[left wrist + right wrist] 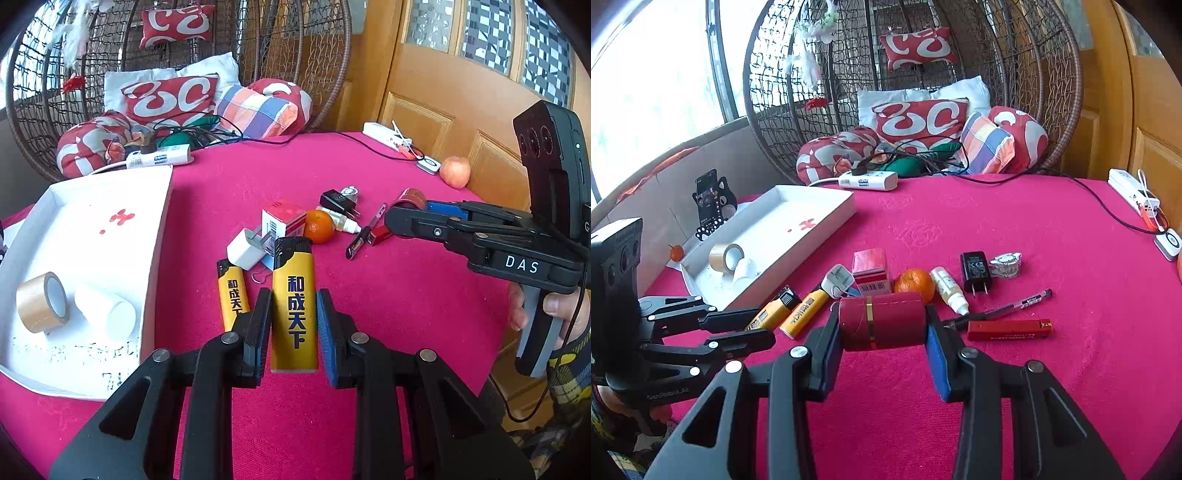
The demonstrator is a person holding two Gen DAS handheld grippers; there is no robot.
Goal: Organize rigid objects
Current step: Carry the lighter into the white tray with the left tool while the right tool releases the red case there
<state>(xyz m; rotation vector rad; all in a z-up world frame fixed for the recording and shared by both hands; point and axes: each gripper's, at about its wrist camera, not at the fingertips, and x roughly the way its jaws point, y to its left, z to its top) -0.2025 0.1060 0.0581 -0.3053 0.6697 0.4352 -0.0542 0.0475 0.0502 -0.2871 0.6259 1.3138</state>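
Left gripper (pixel 294 328) clamped on a yellow lighter (pixel 294 306), held upright between the pads and clear of the pink tablecloth (pixel 388 314); right gripper (pixel 882 343) clamped end to end on a red cylinder (pixel 882 320) with a gold band, likewise clear of the cloth. Step judged as transport: both picks made, neither item yet delivered. Destination taken to be the white tray (pixel 162 206) at far left, already holding a roll of brown tape (pixel 42 302) and a white cup (pixel 105 312) lying on its side. Next move judged to call for carrying both loads leftward over the tray's near wall and releasing onto bare floor beside the tape and cup, one gripper after the other to avoid crowding. Noted just right of the tray: second yellow lighter (pixel 232 291) lying on the cloth, then white plug (pixel 245 251), red-and-white box (pixel 282 221), mandarin (pixel 318 226), small dropper bottle (pixel 948 288), black charger (pixel 975 271), small metallic object (pixel 1005 265), pen (pixel 1015 302), flat red bar (pixel 1008 329). At far right, apple (pixel 455 171) near the table edge. Path to tray appeared unobstructed; the two grippers close together, so collision between them judged the main risk.
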